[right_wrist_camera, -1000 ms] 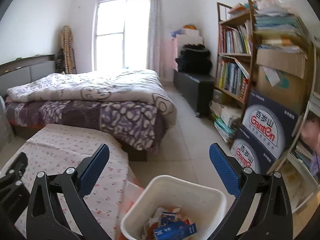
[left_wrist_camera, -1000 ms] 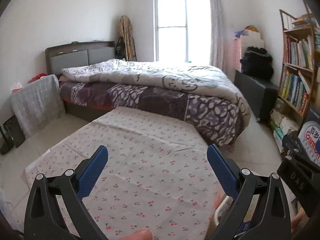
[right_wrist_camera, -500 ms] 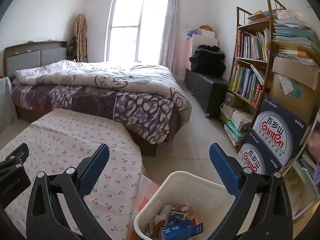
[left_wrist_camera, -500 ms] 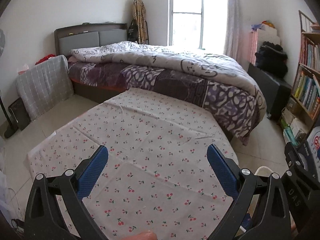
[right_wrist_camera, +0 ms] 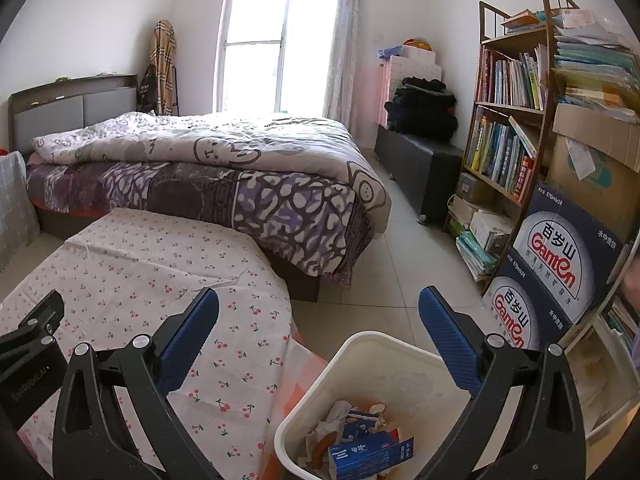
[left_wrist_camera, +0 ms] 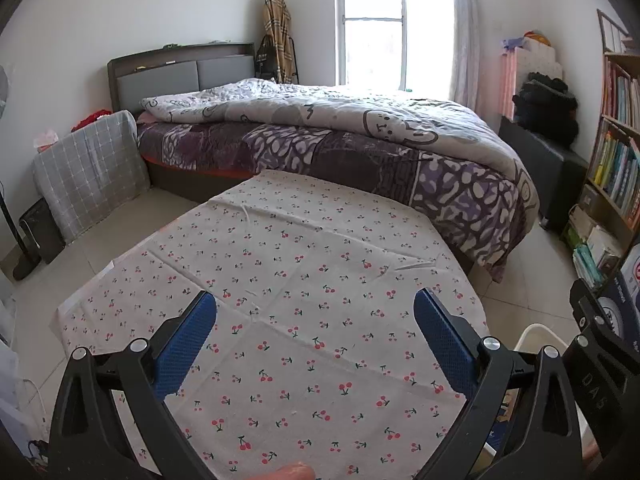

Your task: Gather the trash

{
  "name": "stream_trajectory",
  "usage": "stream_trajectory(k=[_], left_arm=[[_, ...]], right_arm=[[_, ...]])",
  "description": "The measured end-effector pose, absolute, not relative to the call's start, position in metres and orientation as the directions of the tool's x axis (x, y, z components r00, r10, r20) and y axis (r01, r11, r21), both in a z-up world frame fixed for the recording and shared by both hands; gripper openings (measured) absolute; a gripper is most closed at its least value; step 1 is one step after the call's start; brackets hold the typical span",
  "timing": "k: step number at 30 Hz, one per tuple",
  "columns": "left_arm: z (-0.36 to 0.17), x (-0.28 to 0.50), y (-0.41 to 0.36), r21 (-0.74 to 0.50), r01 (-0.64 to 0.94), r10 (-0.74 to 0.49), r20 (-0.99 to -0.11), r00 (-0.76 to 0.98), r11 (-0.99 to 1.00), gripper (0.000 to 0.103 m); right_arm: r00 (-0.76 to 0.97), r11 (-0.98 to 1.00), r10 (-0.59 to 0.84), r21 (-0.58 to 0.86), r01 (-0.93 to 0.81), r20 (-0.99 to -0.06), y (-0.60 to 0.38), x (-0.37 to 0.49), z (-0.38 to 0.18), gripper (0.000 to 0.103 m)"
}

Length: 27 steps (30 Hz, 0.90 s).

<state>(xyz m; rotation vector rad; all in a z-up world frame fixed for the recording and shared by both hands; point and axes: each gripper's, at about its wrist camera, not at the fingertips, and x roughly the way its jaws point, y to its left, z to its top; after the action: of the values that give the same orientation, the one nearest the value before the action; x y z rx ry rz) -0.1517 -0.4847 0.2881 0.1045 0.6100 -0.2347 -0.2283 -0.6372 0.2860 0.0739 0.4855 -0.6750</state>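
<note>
Left tool (left_wrist_camera: 315,320) spread wide, holding nothing, above the cherry-print surface (left_wrist_camera: 304,272); right tool (right_wrist_camera: 319,316) likewise wide and empty, over the white bin (right_wrist_camera: 384,364) just beside the surface edge; trash (right_wrist_camera: 360,440), including a blue carton (right_wrist_camera: 370,454), lies in the bin, below and between the right tool's fingers (right_wrist_camera: 450,340).

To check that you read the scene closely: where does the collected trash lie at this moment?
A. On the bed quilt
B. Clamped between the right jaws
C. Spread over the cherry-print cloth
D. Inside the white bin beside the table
D: the white bin holds crumpled paper and a blue carton, the cherry-print cloth is bare, and both the right gripper and the left gripper are open with nothing between them.
</note>
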Motion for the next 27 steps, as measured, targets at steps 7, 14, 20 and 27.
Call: stream_trajectory(k=[7,14,20,27], left_arm=[[0.2872,-0.1518,-0.4846,0.029,0.243,-0.183,-0.577,0.796,0.97,0.096],[0.2852,-0.1513,-0.4841,0.03,0.243,-0.181,-0.582,0.793,0.97,0.096],[0.2856,-0.1508,-0.4844,0.03,0.243,-0.18,-0.582,0.793,0.97,0.096],[0.2836,-0.1499,-0.4827,0.033,0.238,-0.175,-0.583,0.793,0.971,0.096]], right_arm=[[0.667,0.78,-0.579,-0.081,0.62,-0.47,-0.6389,-0.2278,0.2837,0.096],[0.667,0.782,-0.577,-0.084,0.617,-0.472,-0.6387,-0.2271,0.283,0.096],[0.667,0.781,-0.578,-0.083,0.618,-0.471,-0.6387,-0.2266,0.282,0.096],[0.665,0.781,-0.576,-0.08,0.619,-0.476,-0.639,-0.2265,0.2816,0.096]])
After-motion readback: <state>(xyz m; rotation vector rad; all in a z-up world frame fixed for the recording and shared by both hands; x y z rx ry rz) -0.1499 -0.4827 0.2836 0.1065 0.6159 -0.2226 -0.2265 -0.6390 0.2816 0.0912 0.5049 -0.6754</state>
